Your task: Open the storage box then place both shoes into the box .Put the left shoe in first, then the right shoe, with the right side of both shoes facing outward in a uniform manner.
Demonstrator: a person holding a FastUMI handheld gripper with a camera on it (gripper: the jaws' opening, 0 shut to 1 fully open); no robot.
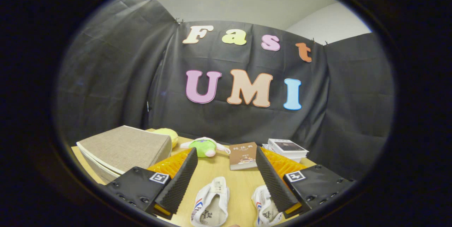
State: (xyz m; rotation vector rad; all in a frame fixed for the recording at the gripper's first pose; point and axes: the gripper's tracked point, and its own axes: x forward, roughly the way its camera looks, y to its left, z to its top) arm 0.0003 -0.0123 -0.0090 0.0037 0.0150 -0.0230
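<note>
Two white shoes with red and blue stripes lie on the wooden table (238, 181), toes pointing away from me. One shoe (211, 205) rests between my fingers, nearer the left one. The other shoe (264, 209) lies partly under my right finger. A grey fabric storage box (123, 149) with its lid closed stands beyond my left finger. My gripper (226, 161) hangs above the table, open wide, with nothing between its fingers.
Beyond the fingers, a green and pink plush toy (204, 147) and a yellow plush toy (168, 135) lie near the back. A brown book (243, 155) lies flat in the middle, and a stack of books (287, 149) sits to its right.
</note>
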